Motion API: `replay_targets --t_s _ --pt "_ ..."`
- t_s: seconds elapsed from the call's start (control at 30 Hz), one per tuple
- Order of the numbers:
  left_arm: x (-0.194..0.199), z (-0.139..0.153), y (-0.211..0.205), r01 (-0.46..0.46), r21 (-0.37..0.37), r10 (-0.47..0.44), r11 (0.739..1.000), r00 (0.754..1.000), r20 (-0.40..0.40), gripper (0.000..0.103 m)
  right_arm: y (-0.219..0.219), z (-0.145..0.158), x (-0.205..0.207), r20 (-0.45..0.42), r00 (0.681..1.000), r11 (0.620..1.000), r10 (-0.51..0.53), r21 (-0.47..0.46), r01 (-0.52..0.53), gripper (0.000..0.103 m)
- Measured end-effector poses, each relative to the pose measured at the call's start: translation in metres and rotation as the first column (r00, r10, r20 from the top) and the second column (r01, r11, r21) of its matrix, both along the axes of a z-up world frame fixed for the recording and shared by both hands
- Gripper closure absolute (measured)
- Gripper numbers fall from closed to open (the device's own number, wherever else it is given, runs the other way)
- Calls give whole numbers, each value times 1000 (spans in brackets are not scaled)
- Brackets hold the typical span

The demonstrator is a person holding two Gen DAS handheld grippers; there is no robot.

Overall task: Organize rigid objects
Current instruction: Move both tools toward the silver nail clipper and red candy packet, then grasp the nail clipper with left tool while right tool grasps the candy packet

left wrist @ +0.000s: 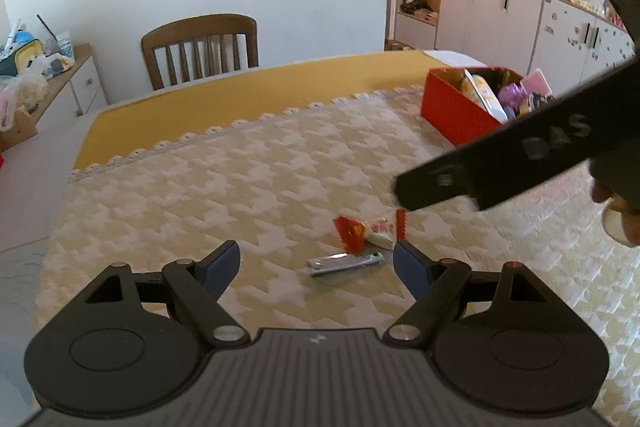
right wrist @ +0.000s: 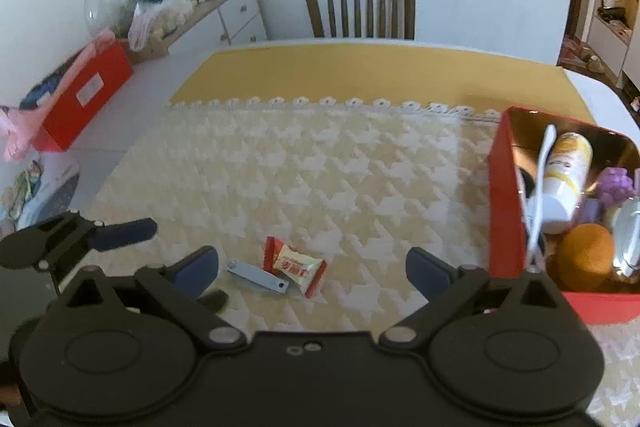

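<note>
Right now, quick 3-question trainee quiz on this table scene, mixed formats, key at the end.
1. True or false: both the left tool and the right tool are open and hold nothing.
2. Multiple choice: what lies on the tablecloth touching the candy wrapper? A) a spoon B) a metal nail clipper C) an orange
3. Fill in: the orange ball sits inside the ____ box.

Key: 1 true; 2 B; 3 red.
</note>
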State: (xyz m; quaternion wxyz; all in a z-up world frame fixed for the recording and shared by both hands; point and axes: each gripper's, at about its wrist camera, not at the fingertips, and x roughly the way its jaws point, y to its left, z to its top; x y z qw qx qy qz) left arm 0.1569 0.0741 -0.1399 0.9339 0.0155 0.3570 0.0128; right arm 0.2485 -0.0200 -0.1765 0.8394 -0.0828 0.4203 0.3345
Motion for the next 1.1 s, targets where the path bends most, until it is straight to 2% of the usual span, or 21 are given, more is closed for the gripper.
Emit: replay_targets --t_s 0.27,0.4,0.67,0.73,0.83,1.1 --pt "15 -19 -10 -51 -9 51 999 998 -23 19 20 -25 12 -33 998 996 49 -68 -51 13" --pt "24 -27 -12 -77 -12 77 997 996 -37 19 27 -33 17 -57 996 995 63 -73 -67 20" --pt "33 -37 -13 -90 -13 89 996 994 -67 20 40 -47 24 -79 993 990 89 -100 -96 34" --pt "34 -38 -15 -84 -7 83 996 994 -69 20 40 -50 25 -93 991 990 91 -99 -101 41" --pt "34 -41 -18 -68 -3 67 998 995 -78 31 42 -52 25 -93 991 989 94 -101 -103 44" --pt "33 -40 -22 -72 -7 72 997 995 -73 46 38 -52 28 -78 994 990 79 -107 -87 64"
